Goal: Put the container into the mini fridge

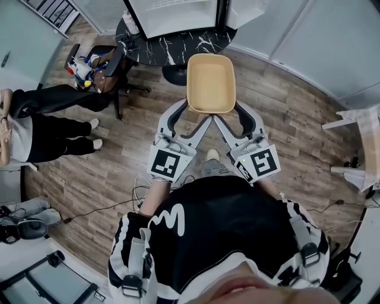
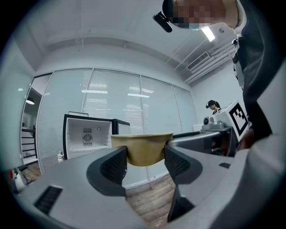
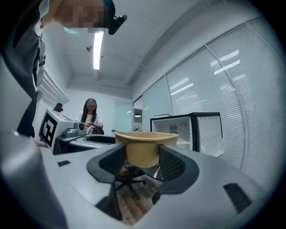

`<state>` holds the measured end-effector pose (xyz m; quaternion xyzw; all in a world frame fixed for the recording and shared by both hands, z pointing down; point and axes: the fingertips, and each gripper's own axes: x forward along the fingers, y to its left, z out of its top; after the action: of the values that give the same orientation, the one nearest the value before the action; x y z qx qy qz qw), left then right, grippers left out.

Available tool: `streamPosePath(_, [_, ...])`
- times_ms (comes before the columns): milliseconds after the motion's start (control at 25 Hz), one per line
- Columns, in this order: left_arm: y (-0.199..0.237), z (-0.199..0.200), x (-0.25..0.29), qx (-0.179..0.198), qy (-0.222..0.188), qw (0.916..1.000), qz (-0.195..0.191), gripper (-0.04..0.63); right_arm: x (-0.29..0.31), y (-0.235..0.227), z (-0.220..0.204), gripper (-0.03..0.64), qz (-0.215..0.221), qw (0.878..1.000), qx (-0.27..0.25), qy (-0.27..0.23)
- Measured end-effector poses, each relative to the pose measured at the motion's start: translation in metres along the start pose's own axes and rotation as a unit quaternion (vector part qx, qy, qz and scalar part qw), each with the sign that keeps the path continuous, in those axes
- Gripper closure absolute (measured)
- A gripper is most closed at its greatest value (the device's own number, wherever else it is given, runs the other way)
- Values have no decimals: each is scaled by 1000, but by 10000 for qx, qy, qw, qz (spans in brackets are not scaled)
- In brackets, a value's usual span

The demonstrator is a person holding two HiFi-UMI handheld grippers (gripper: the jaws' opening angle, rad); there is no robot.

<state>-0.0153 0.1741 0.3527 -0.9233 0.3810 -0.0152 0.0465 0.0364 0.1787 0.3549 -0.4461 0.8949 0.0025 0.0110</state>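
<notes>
An empty tan rectangular container hangs in the air over the wood floor, held from both near corners. My left gripper is shut on its left end and my right gripper on its right end. In the left gripper view the container sits pinched between the dark ribbed pads. It is gripped the same way in the right gripper view. The mini fridge stands ahead with its door open and a white, bare inside.
The fridge rests on a round black marble table. An office chair with a bag stands at the left, and a seated person beyond it. White furniture is at the right. Cables lie on the floor.
</notes>
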Motion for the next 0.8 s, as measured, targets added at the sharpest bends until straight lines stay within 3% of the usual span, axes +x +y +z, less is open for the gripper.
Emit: streamPosePath(800, [40, -1, 83, -8, -5, 9997, 232, 328, 53, -78, 2, 376, 223, 9997, 66, 18])
